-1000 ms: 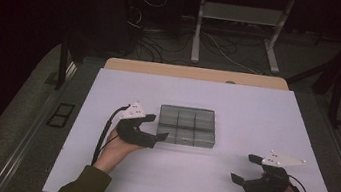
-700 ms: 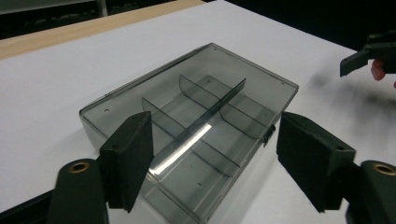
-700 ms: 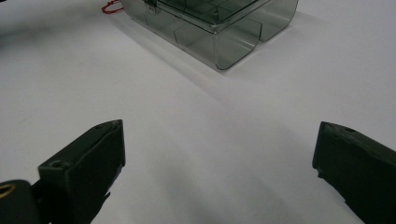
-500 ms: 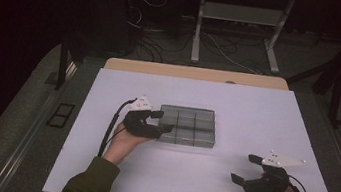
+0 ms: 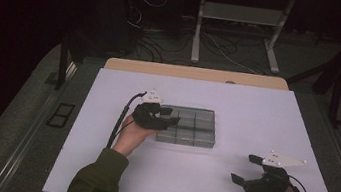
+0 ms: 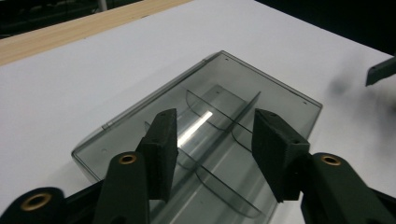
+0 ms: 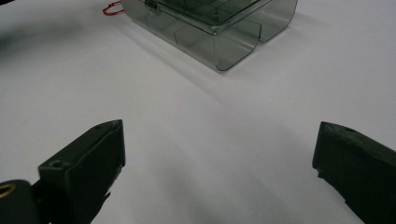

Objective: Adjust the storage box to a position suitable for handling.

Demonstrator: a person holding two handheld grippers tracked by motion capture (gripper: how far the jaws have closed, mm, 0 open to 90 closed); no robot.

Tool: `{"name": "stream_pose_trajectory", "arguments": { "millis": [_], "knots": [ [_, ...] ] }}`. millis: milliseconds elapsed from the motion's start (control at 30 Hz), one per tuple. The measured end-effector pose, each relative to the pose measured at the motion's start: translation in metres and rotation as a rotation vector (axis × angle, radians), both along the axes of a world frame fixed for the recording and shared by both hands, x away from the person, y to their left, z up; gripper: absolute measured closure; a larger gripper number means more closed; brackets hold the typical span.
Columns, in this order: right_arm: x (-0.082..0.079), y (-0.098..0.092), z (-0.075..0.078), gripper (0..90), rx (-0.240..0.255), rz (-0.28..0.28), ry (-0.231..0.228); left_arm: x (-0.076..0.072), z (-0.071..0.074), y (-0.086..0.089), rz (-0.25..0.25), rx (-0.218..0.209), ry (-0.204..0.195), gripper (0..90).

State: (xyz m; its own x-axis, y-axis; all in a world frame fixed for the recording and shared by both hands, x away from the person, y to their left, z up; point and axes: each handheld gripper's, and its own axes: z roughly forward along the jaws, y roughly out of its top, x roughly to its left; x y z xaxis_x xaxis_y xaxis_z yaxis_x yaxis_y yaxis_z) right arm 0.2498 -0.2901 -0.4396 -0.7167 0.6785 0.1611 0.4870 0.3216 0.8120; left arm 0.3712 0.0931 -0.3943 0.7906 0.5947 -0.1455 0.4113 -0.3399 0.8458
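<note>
A clear grey compartment box [image 5: 187, 125] lies near the middle of the white table [image 5: 257, 113]. The left gripper [image 5: 167, 120], its forearm reaching in from the bottom edge, hangs over the box's left end; its jaws have just been closing and stand half open above the dividers, gripping nothing. The right gripper [image 5: 244, 170] rests well apart near the table's front right, pointing toward the box, jaws wide and empty.
</note>
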Motion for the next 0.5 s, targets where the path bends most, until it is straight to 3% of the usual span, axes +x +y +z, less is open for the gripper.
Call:
{"name": "stream_pose_trajectory", "arguments": {
  "millis": [500],
  "knots": [
    [0.000, -0.001, 0.000, 2.3, 0.006, 0.001, -0.002, 0.032, 0.004, -0.015, 0.050, 0.056, 0.060, 71.1]
  ]
}}
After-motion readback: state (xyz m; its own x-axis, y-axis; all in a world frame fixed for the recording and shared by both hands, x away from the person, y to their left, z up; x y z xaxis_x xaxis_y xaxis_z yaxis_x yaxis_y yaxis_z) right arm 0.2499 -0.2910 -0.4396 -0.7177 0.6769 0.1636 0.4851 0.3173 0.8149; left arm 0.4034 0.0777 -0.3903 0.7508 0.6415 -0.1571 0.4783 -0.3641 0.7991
